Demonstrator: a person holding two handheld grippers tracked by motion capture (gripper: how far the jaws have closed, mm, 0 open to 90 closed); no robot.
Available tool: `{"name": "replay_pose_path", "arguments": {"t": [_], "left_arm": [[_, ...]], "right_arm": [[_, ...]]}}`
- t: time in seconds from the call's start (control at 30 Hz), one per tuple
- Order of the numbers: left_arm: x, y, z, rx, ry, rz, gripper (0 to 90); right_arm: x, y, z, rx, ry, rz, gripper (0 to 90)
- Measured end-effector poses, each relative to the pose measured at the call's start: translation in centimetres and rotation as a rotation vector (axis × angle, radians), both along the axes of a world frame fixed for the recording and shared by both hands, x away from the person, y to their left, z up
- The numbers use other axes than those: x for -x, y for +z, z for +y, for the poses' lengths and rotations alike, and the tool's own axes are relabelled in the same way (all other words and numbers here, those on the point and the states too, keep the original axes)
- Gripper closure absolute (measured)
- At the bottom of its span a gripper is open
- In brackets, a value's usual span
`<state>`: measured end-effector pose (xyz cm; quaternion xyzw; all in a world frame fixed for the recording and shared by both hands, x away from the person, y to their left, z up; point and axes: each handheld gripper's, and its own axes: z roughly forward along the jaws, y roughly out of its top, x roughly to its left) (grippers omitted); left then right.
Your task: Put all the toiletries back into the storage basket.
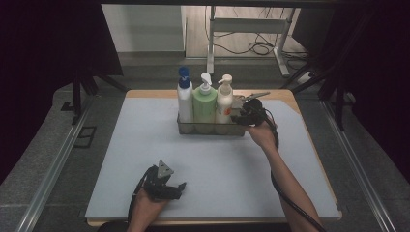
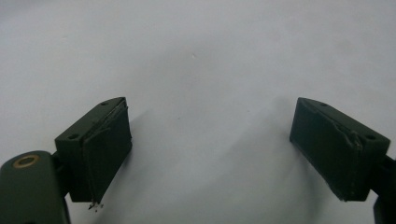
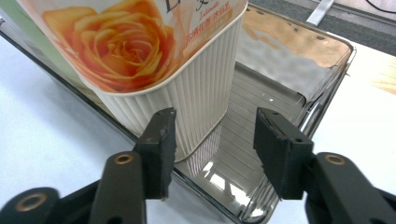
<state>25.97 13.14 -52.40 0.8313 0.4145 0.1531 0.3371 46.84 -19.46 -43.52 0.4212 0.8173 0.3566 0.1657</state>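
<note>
The right hand-held gripper (image 3: 215,149) hangs half apart beside the cream bottle (image 3: 154,65) in the tray (image 3: 327,93). The left hand-held gripper (image 2: 210,149) rests wide apart on the table (image 2: 196,56), gripping nothing.

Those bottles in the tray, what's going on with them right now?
A person works at a table with a gripper in each hand. Three pump bottles stand in a clear tray: blue-capped, green and cream with a rose label. The right gripper sits at the tray's near wall, jaws open, the cream bottle's corner between them, unpressed. The left gripper rests open over bare table.
</note>
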Motion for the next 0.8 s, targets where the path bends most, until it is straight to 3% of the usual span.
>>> {"name": "replay_pose_path", "arguments": {"t": [0.43,0.8], "left_arm": [[0.0,0.0,0.0,0.001,0.000,-0.002,12.3],[0.0,0.0,0.0,0.003,0.001,-0.001,12.4]], "right_arm": [[0.6,0.9,-0.7,0.018,0.008,-0.007,30.3],[2.0,1.9,-1.5,0.001,0.029,-0.023,20.4]]}}
